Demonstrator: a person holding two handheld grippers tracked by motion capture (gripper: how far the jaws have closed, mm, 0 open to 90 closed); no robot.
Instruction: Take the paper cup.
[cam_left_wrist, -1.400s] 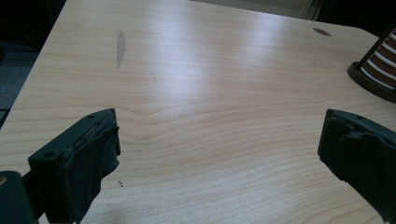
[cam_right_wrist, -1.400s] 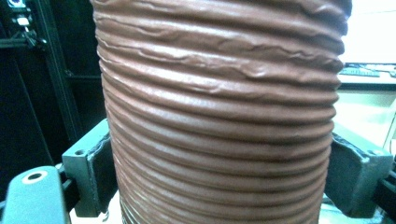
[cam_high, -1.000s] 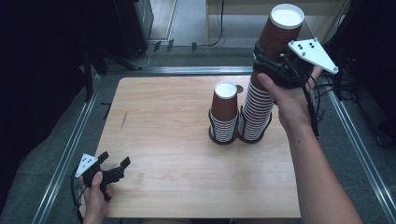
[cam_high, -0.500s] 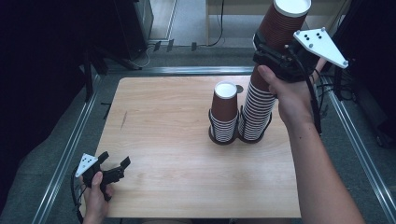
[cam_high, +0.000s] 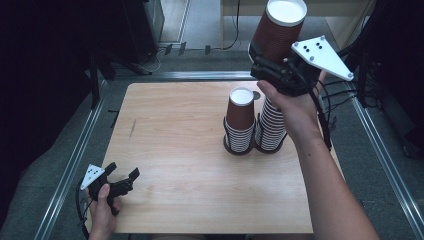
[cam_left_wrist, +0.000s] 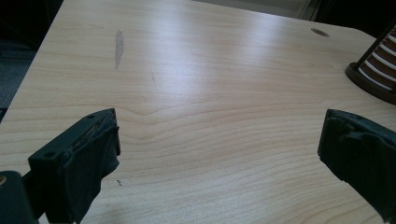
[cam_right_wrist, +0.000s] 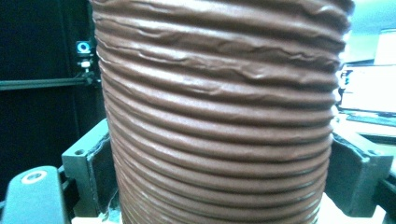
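Note:
Two stacks of brown ribbed paper cups stand side by side at the table's far right: a shorter stack (cam_high: 240, 122) and a taller stack (cam_high: 271, 127). Above the taller stack my right gripper (cam_high: 272, 70) is shut on a brown cup (cam_high: 278, 27), held well clear in the air. In the right gripper view the cup's ribbed wall (cam_right_wrist: 219, 112) sits between both pads (cam_right_wrist: 100, 170). My left gripper (cam_high: 120, 182) rests at the table's near left edge, open with nothing in it. The left gripper view shows bare wood between its jaws and the base of a cup stack (cam_left_wrist: 373, 72).
The wooden table (cam_high: 175, 135) has metal rails along its sides. A small round hole (cam_left_wrist: 320, 32) lies near its far edge. Dark furniture and cables stand beyond the far edge.
My right gripper has lifted the brown cup upward and clear of the taller stack. The left gripper has stayed still.

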